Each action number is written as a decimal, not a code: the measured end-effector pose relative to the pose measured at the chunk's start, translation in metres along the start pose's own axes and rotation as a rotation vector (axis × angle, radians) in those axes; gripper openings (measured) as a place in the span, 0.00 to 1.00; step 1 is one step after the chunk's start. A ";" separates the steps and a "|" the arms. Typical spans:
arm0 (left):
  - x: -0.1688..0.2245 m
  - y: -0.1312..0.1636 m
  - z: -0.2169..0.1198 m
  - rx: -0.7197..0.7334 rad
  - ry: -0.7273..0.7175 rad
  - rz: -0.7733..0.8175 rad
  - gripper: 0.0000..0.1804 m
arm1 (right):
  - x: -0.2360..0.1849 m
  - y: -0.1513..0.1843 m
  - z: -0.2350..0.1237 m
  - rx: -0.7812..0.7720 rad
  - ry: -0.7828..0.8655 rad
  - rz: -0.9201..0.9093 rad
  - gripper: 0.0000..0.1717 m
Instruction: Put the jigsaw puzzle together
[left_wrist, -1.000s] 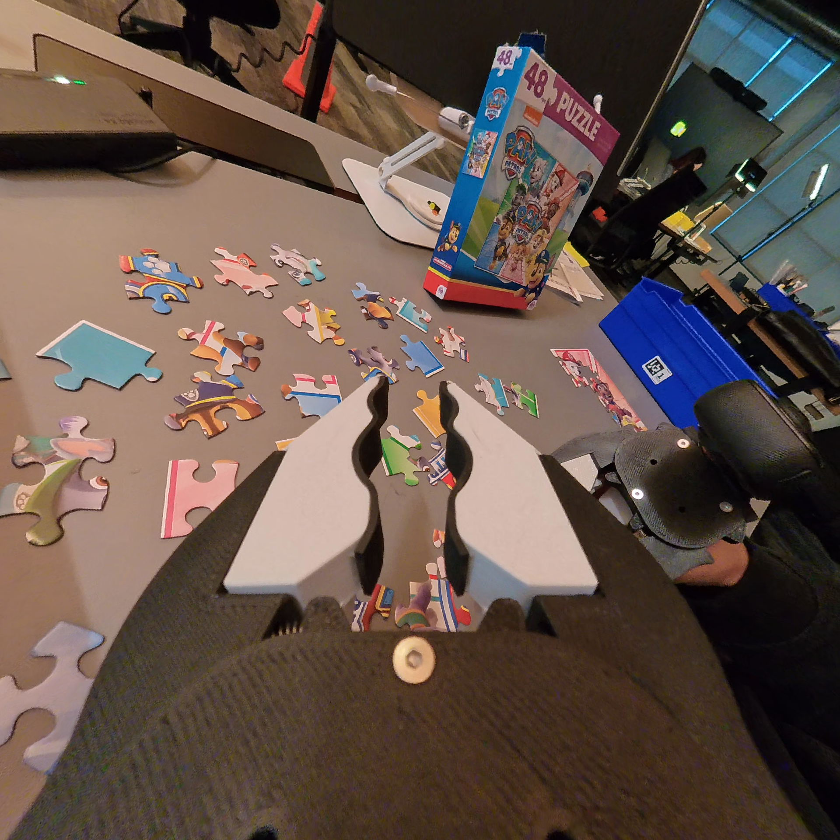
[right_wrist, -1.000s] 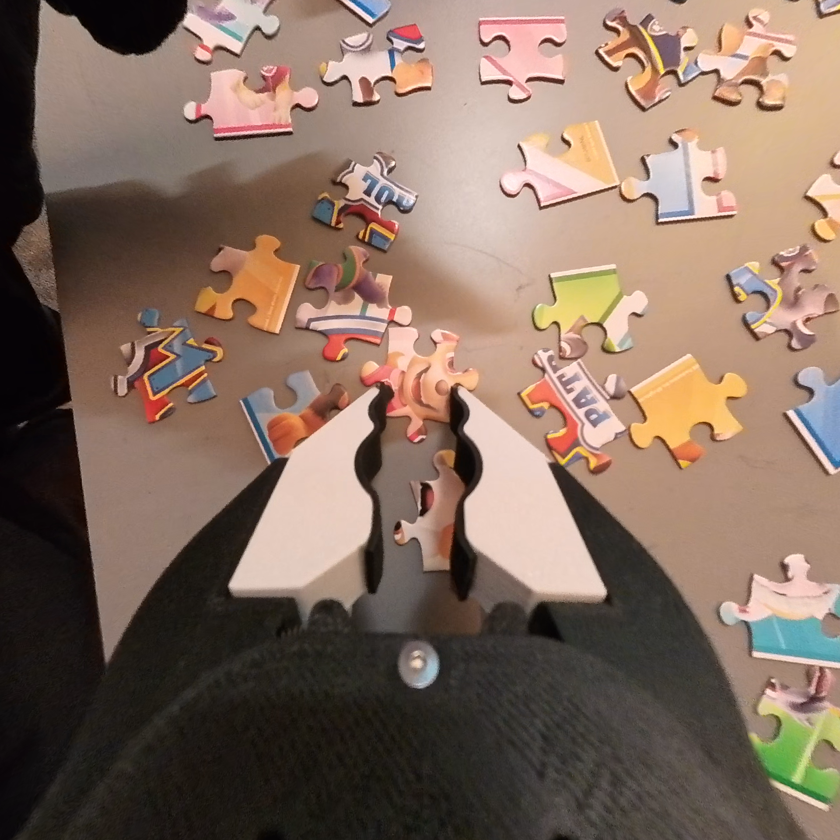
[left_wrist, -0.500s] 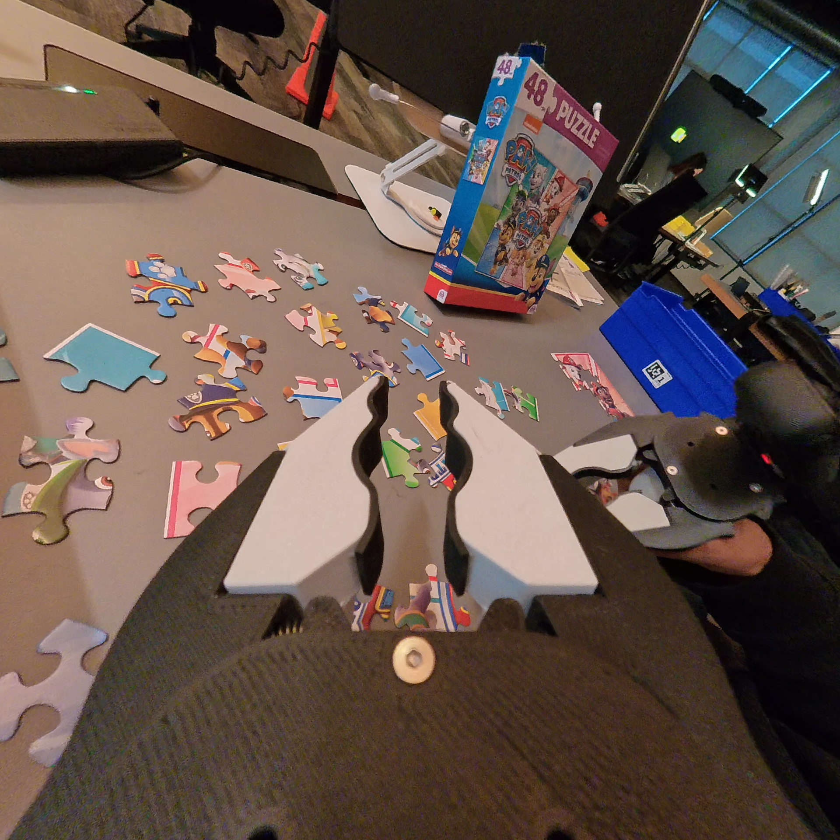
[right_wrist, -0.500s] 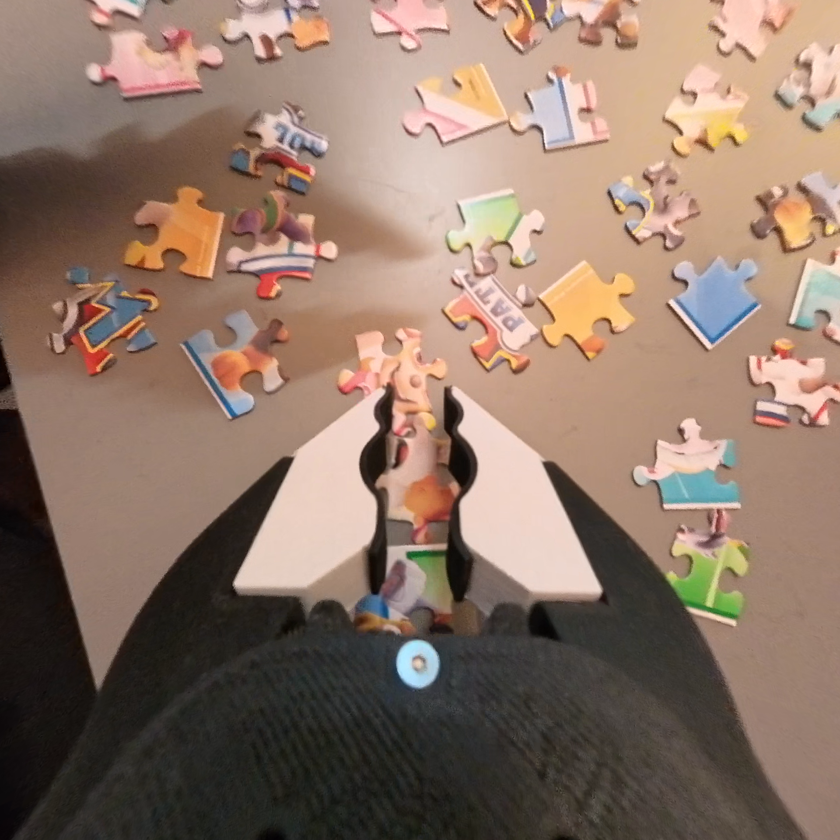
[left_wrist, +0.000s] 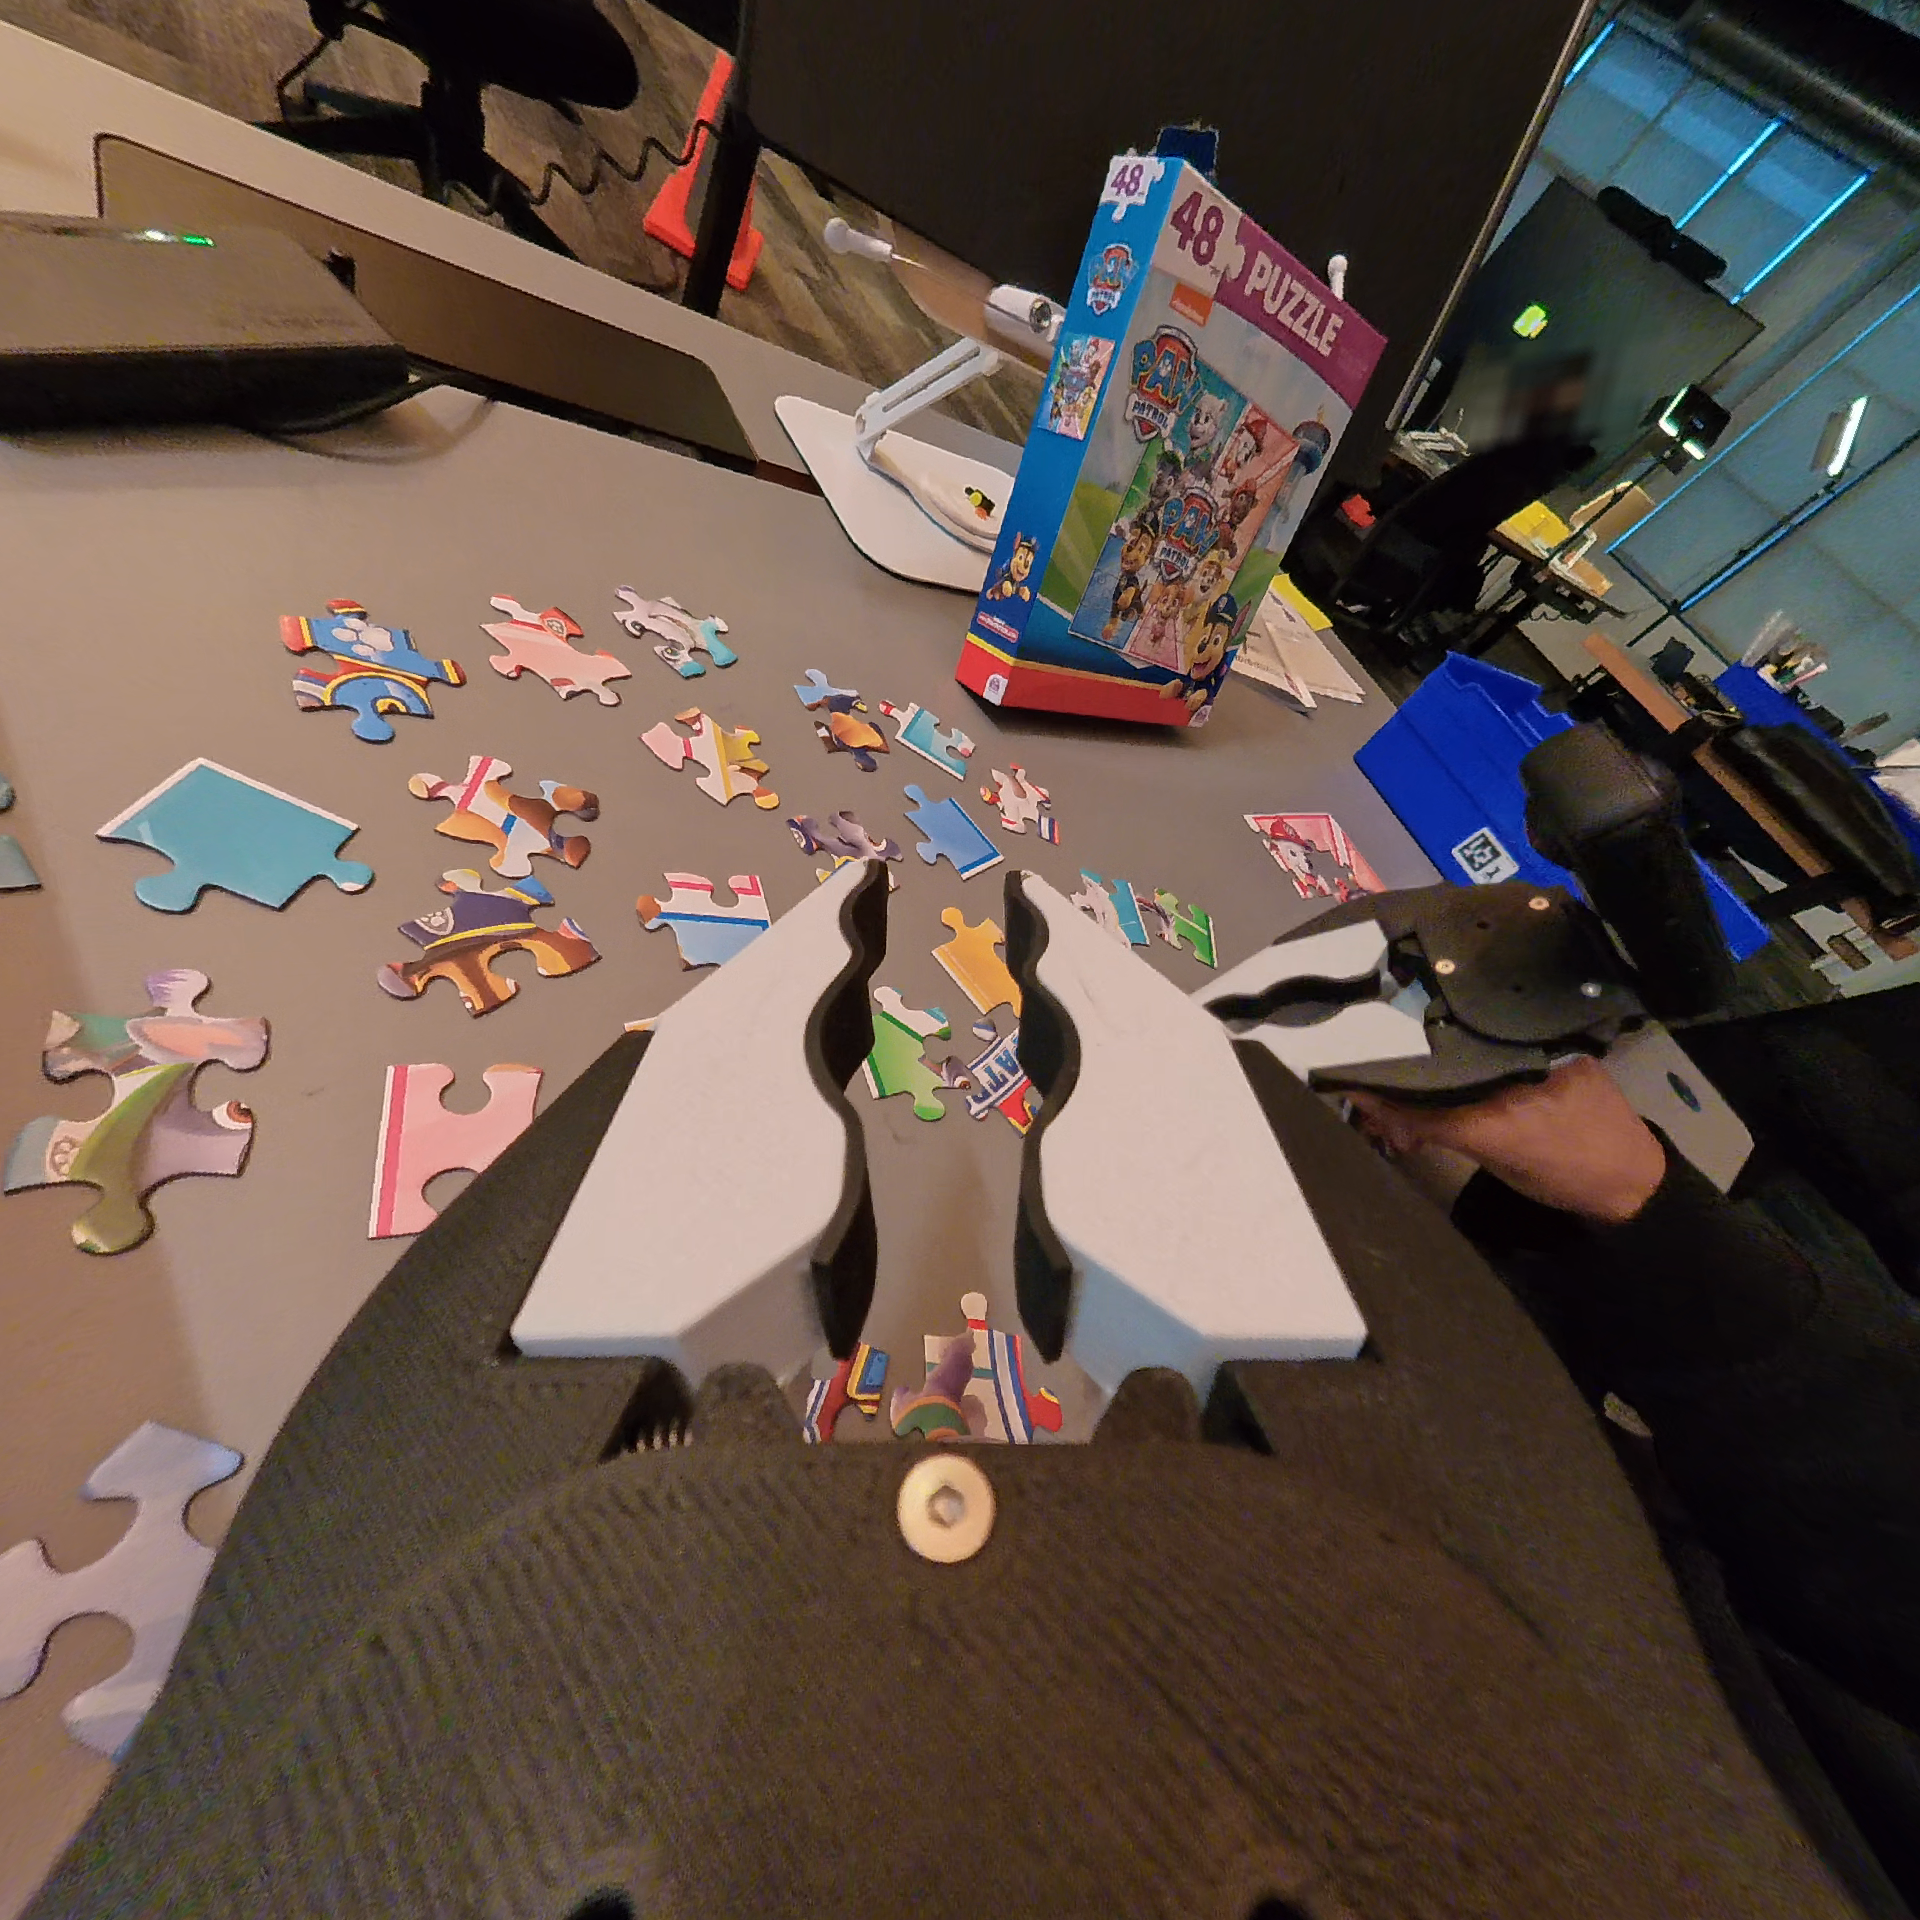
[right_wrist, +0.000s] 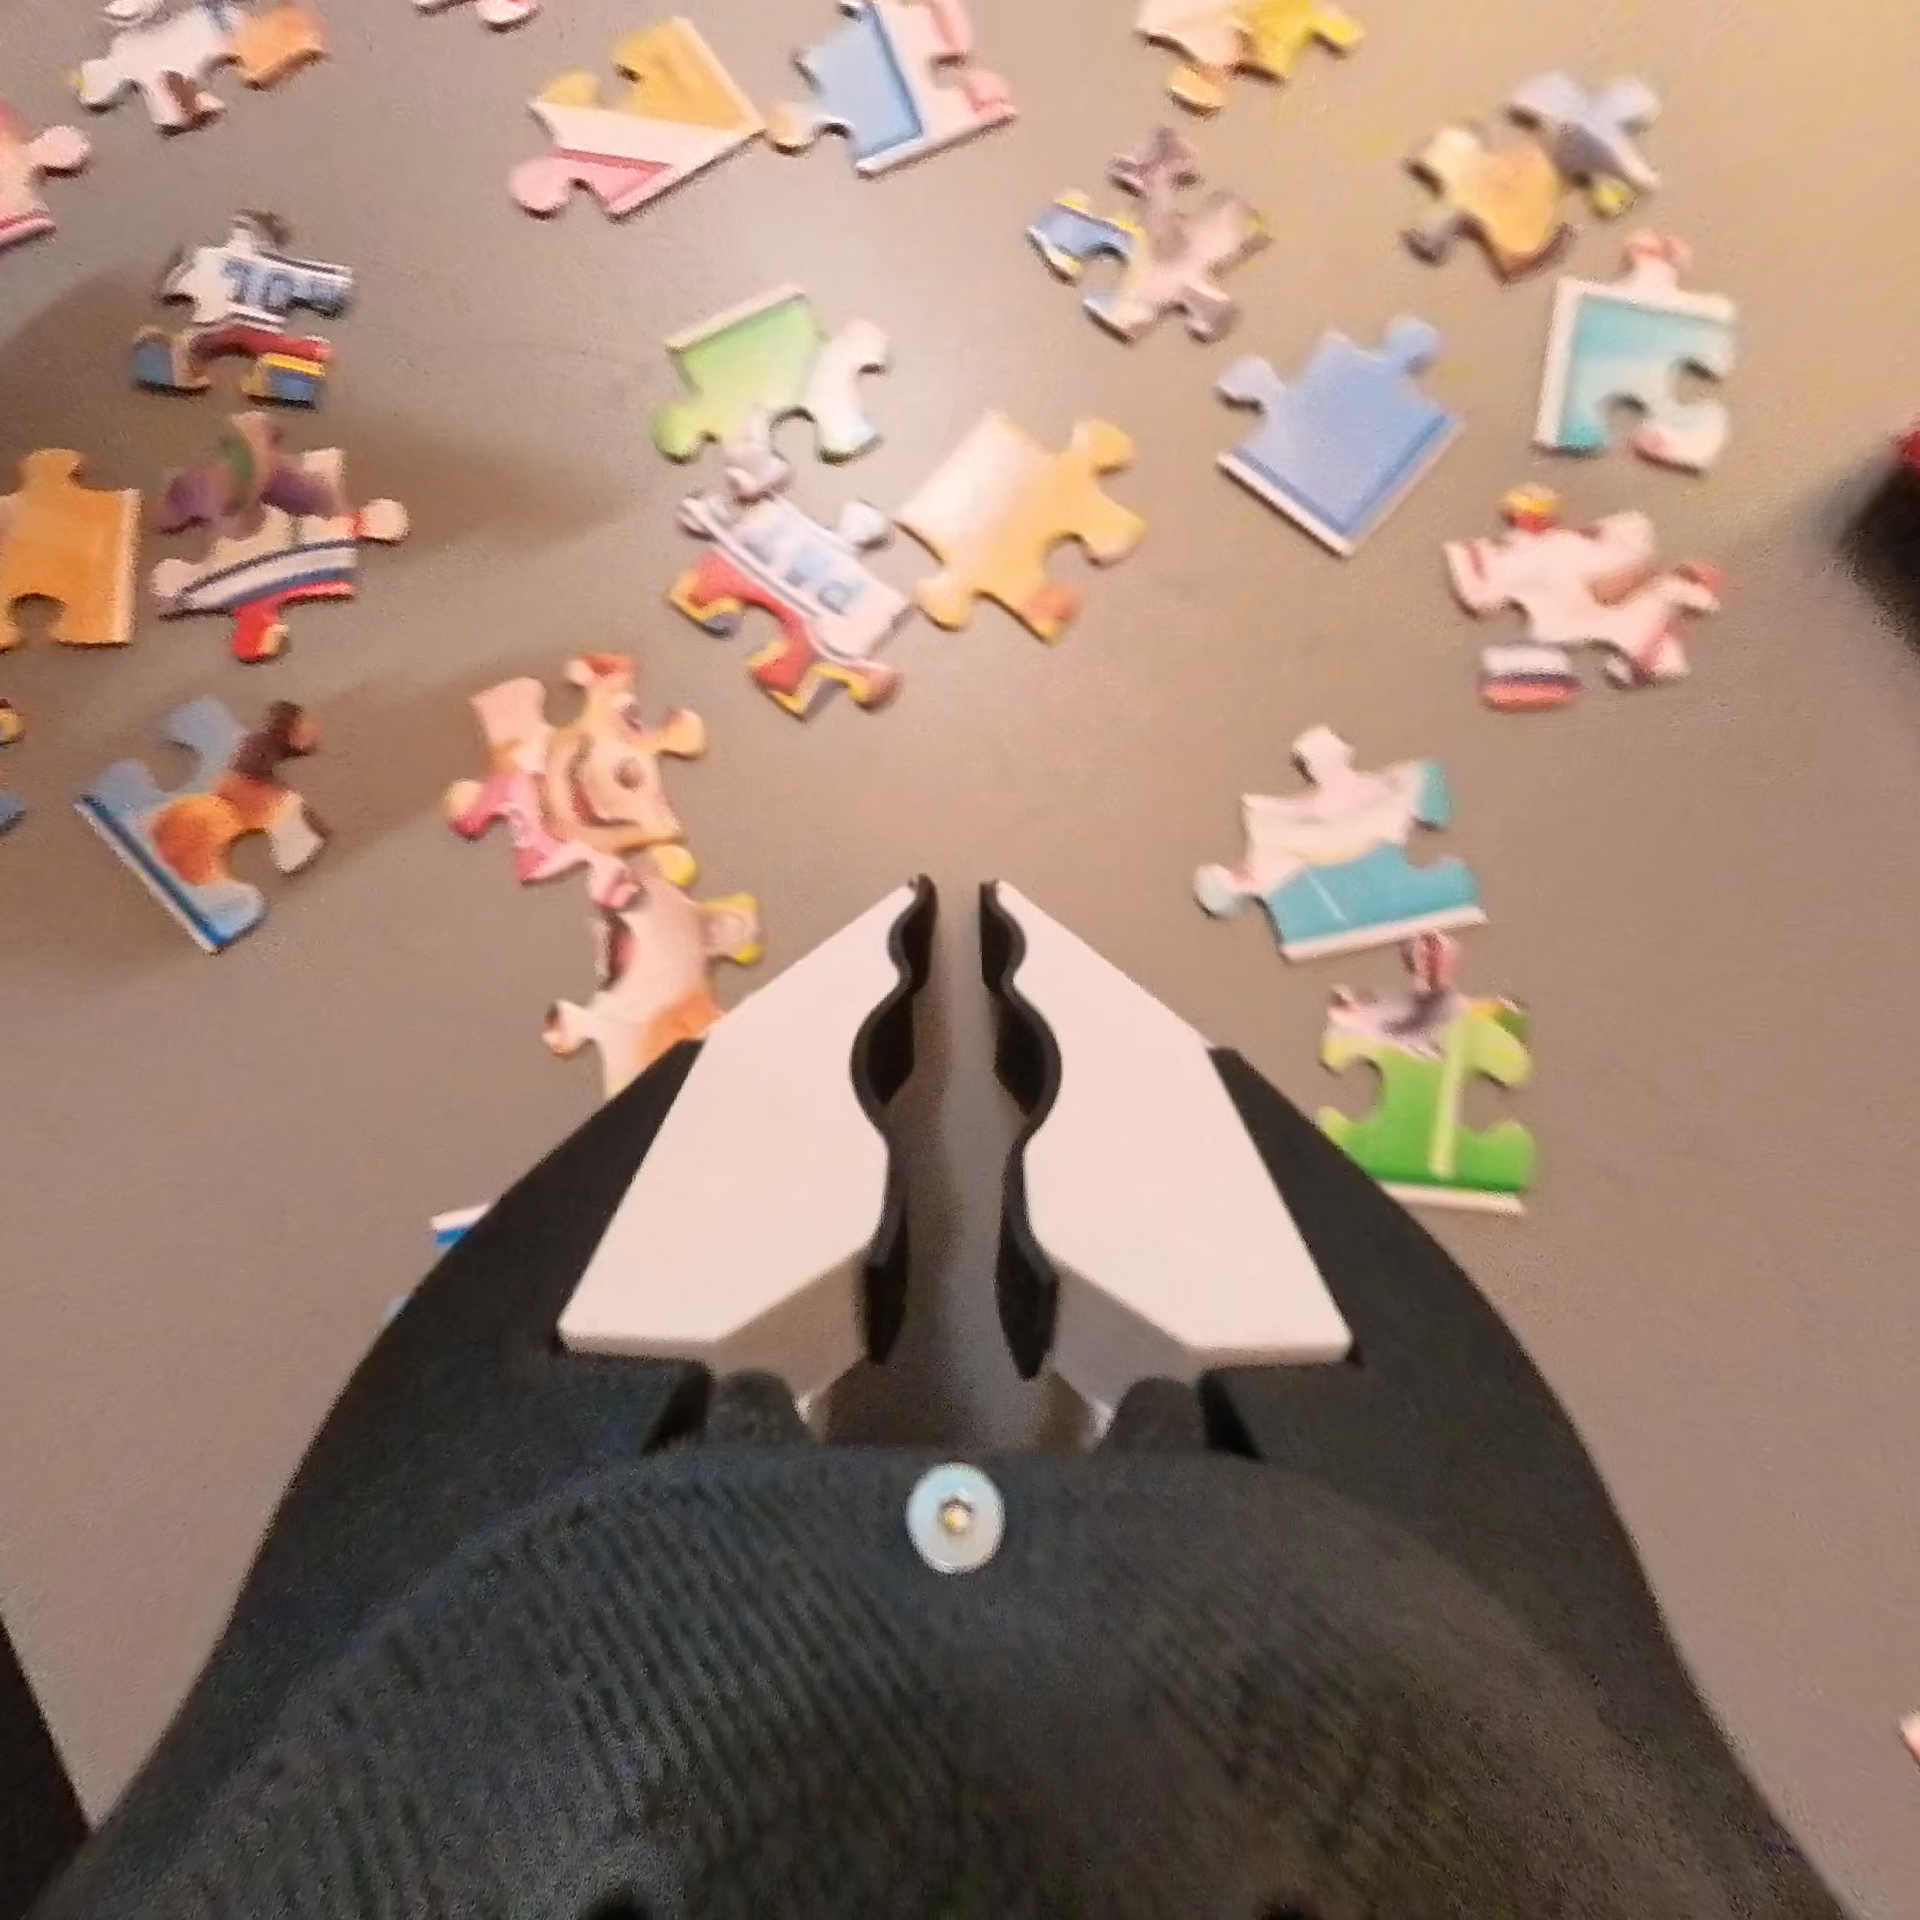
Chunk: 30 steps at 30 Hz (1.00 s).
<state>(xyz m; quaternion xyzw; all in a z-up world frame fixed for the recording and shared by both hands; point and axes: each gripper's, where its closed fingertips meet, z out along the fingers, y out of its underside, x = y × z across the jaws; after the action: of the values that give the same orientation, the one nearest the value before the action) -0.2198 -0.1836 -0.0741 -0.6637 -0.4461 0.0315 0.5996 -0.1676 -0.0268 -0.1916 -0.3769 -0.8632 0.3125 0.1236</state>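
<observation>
The left gripper (left_wrist: 943, 894) was held slightly spread and bare above scattered puzzle pieces (left_wrist: 488, 940). The right gripper (right_wrist: 951, 894) was nearly closed, gripping nothing; a white-and-orange piece (right_wrist: 649, 966), blurred and partly hidden, lay at ten o'clock.

**Puzzle pieces spread flat on grey table**

Scattered face up over the grey table (right_wrist: 1039, 790), mostly apart from one another. Nearest to the narrow-gapped, empty right gripper (right_wrist: 951, 894): a white-and-orange piece (right_wrist: 655, 977) just to its left, touching a pink-and-yellow piece (right_wrist: 571, 769). Beyond the parted, empty left gripper (left_wrist: 940, 883): a yellow piece (left_wrist: 977, 961) and a green piece (left_wrist: 904, 1060). Upright at the far side, a colourful puzzle box (left_wrist: 1164, 468).
</observation>
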 end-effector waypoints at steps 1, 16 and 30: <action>0.000 0.000 0.000 0.002 0.001 -0.001 0.11 | 0.007 0.005 -0.004 -0.010 0.017 0.016 0.05; 0.007 0.003 0.006 -0.014 0.009 0.015 0.11 | -0.071 -0.024 0.018 0.049 -0.088 -0.180 0.20; 0.009 0.001 0.006 -0.007 0.022 0.006 0.11 | 0.017 0.005 -0.005 0.001 0.024 -0.023 0.15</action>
<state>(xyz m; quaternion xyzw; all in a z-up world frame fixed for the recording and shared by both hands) -0.2174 -0.1734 -0.0726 -0.6675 -0.4375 0.0245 0.6020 -0.1739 -0.0093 -0.1911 -0.3705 -0.8658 0.3067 0.1377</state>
